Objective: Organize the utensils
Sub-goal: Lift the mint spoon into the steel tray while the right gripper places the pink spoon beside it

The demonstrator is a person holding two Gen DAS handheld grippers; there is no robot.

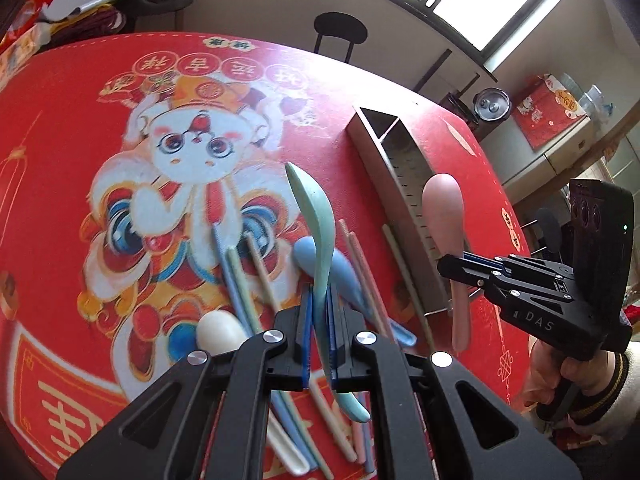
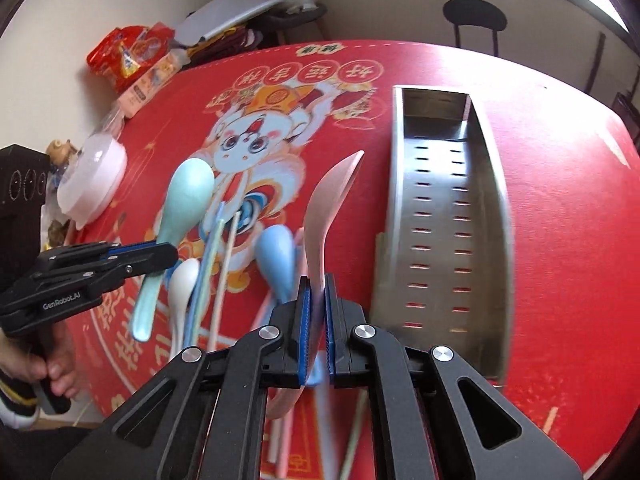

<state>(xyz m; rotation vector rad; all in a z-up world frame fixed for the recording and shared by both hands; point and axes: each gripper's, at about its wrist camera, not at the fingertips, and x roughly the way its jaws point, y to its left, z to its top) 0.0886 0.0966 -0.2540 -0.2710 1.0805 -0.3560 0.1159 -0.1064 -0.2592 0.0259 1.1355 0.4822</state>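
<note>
While both spoons hang clear of the worktop [image 2: 560, 200], task judged barely begun. Metal tray [image 2: 444, 216] on the right side of the red cloth, both compartments bare as far as visible, nothing sorted yet. Left gripper [image 1: 319, 344] closed on green spoon [image 1: 316, 220]: handle clamped between the fingers [image 1: 306, 336], bowl pointing up and away, tail of the handle sticking out below. Right gripper [image 2: 316, 332] closed on pink spoon [image 2: 328, 200] in the same way, handle pinched between the fingers [image 2: 305, 332], bowl tilted toward the tray, just beside its near-left wall but not over it. Left on the cloth: blue spoon [image 2: 276, 256], white spoon [image 2: 182, 284], and a loose bundle of chopsticks [image 1: 240, 280] in several pale colours, overlapping under and between the two grippers. Remaining, by estimate: carry both held spoons into the tray, then the two lying spoons, then the chopsticks. Compartment assignment not determinable.
</note>
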